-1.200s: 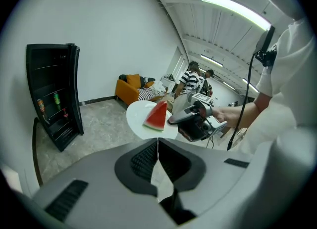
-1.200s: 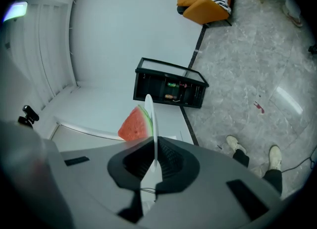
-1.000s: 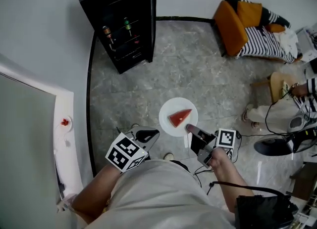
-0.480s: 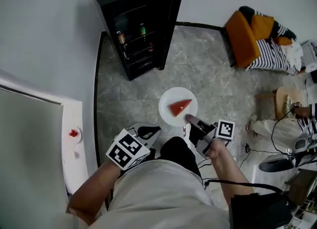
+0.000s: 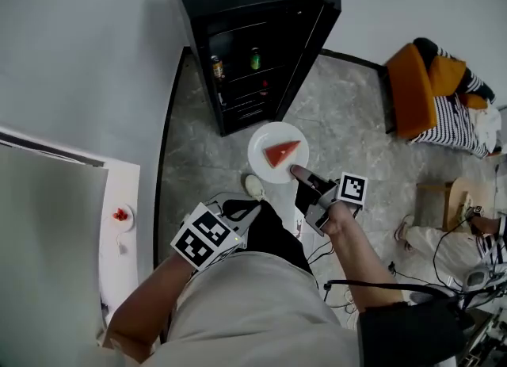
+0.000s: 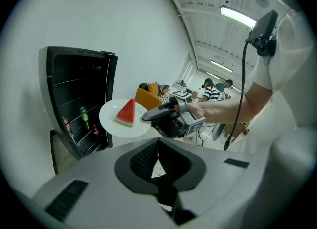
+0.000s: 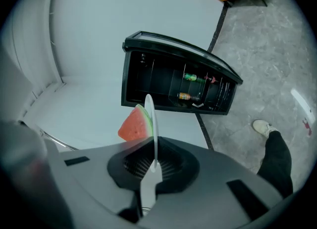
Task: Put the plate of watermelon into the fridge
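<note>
Grey stone floor (image 5: 348, 120) fills most of the room. Black fridge (image 5: 245, 9) stands against the white wall, door swung open, wire shelves showing. White table (image 5: 119, 191) at the left edge, with a small red item (image 5: 120, 215) on it. Orange chair (image 5: 412, 88) to the right, with striped cloth heaped on it.

Right gripper (image 5: 295, 171): jaws clamped on the near rim of the white plate (image 5: 263, 142). In the right gripper view the plate appears edge-on between the jaws. The plate is held in the air just in front of the fridge's open face, not yet inside. One wedge of watermelon (image 5: 283, 152) lies on the plate, rind toward the fridge.

Left gripper (image 5: 252, 208): low, close to the person's body, well apart from the plate. Jaws together, nothing between them.

On the fridge shelves: a green can (image 5: 255, 62) and an orange-labelled one (image 5: 216, 66).
</note>
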Motion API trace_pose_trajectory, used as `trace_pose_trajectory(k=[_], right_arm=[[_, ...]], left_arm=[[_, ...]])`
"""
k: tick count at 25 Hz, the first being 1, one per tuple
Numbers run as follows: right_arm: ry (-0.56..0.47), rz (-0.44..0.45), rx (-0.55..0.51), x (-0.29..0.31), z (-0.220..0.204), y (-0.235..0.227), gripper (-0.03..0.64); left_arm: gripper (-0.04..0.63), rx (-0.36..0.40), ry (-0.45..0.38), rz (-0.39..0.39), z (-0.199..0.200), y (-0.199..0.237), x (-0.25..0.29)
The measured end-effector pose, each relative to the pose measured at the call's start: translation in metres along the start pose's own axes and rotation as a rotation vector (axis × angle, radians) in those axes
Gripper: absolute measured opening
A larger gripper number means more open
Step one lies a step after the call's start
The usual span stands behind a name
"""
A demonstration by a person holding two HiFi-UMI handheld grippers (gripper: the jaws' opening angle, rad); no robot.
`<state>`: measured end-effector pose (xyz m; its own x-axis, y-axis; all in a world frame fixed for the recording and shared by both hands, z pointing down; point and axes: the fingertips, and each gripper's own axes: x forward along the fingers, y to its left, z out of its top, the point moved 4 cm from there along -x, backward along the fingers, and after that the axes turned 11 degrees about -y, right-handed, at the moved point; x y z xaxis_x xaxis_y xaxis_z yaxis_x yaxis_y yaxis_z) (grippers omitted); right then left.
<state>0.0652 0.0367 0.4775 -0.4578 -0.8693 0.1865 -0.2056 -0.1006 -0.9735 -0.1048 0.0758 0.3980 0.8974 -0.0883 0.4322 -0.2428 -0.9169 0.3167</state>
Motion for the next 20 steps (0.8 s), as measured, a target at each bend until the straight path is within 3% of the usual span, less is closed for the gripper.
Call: trace_pose_trajectory(k=[5, 20], right_arm=[[0.050, -0.005, -0.007, 0.066, 0.041, -0.007, 0.020], [0.139, -0.044, 0.031, 0.261, 0.159, -0.061, 0.020]], left_arm=[[0.014, -0.016, 0.014, 0.043, 0.027, 0.044, 0.025], [0.013, -0.051, 0.085, 0.055, 0.109, 0.150, 0.137]])
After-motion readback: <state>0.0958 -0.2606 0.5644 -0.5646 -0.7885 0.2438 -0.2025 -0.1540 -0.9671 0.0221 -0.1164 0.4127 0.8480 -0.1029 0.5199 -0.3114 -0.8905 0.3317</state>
